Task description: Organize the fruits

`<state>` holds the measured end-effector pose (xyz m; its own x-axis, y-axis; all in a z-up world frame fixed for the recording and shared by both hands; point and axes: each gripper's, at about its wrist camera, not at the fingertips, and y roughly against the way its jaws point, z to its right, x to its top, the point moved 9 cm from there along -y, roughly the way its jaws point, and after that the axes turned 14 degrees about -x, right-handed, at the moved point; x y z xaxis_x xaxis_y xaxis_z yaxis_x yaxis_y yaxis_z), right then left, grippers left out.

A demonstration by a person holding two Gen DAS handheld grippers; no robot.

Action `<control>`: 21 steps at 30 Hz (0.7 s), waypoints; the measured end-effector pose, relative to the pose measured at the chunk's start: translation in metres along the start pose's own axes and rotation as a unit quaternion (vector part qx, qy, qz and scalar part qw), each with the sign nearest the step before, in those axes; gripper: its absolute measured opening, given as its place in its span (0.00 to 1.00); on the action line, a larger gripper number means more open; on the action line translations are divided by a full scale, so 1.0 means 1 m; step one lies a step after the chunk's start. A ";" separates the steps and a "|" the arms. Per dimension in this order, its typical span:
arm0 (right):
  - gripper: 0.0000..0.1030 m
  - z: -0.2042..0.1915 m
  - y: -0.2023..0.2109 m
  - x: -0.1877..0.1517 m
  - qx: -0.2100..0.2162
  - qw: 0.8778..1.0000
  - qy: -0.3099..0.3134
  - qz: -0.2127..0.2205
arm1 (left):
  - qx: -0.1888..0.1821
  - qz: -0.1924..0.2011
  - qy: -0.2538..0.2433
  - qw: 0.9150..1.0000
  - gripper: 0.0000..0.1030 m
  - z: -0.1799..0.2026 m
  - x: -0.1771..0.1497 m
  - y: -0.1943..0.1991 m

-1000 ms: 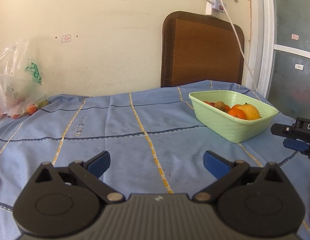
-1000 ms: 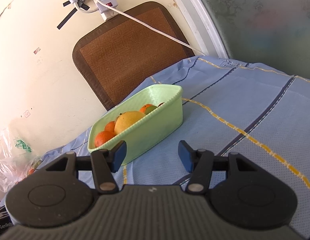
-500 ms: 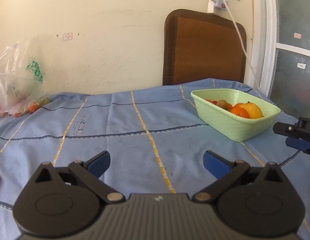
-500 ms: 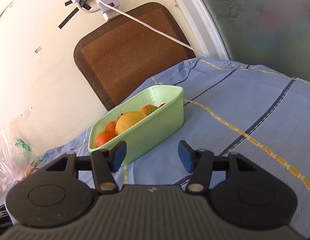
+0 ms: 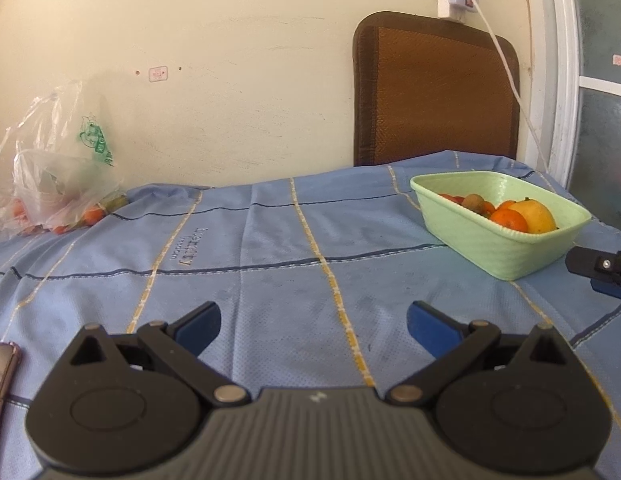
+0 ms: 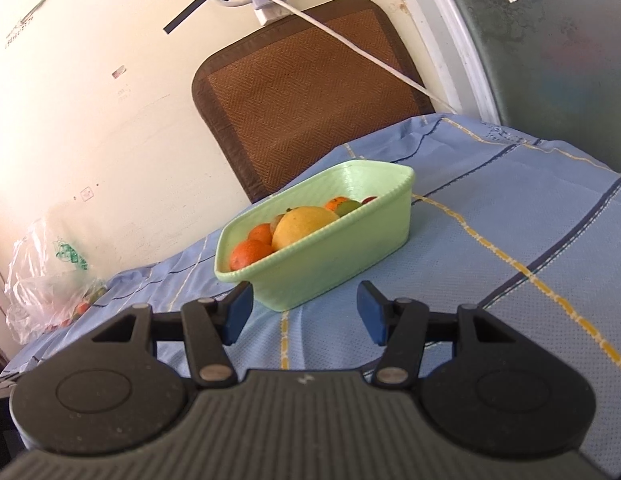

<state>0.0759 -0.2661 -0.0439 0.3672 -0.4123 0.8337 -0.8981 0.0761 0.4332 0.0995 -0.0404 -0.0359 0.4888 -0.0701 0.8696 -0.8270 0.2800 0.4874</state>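
A pale green basket [image 5: 490,248] [image 6: 330,264] stands on the blue cloth at the right. It holds a large yellow fruit [image 5: 536,216] [image 6: 302,224], oranges [image 5: 508,220] [image 6: 248,254], a brown kiwi [image 5: 472,201] and small red fruit. My left gripper [image 5: 312,326] is open over bare cloth, nothing between its blue pads. My right gripper [image 6: 306,314] is open just in front of the basket's near corner, empty. Its tip [image 5: 598,270] shows at the right edge of the left wrist view, beside the basket.
A clear plastic bag [image 5: 58,184] [image 6: 50,280] with more small oranges and red fruit lies at the far left against the wall. A brown woven mat [image 5: 434,92] leans on the wall behind the table. A phone [image 5: 2,376] lies at the near left edge. A white cable [image 6: 350,44] hangs from a wall socket.
Both views tilted slightly downward: the basket and wall sit a little higher in frame. Neither gripper shifted place; both jaws kept the same width.
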 end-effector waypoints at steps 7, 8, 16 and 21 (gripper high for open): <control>0.59 -0.013 0.016 -0.005 0.025 0.998 0.043 -0.026 | 0.016 0.002 0.029 0.999 1.00 -0.010 0.003 0.002; 0.60 -0.015 0.018 -0.006 0.026 0.998 0.052 -0.030 | 0.011 -0.001 0.038 0.999 1.00 -0.011 0.002 0.003; 0.64 -0.027 0.029 -0.006 0.028 0.994 0.101 -0.033 | 0.040 -0.032 0.019 0.999 1.00 -0.001 0.001 0.009; 0.64 -0.032 0.038 -0.003 0.034 0.994 0.103 -0.026 | 0.055 -0.021 -0.005 0.998 1.00 0.012 0.007 0.023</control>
<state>0.0490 -0.2328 -0.0187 0.4483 -0.2187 0.8667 -0.8886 -0.0042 0.4586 0.0806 -0.0458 -0.0174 0.5220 -0.0893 0.8482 -0.8311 0.1703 0.5294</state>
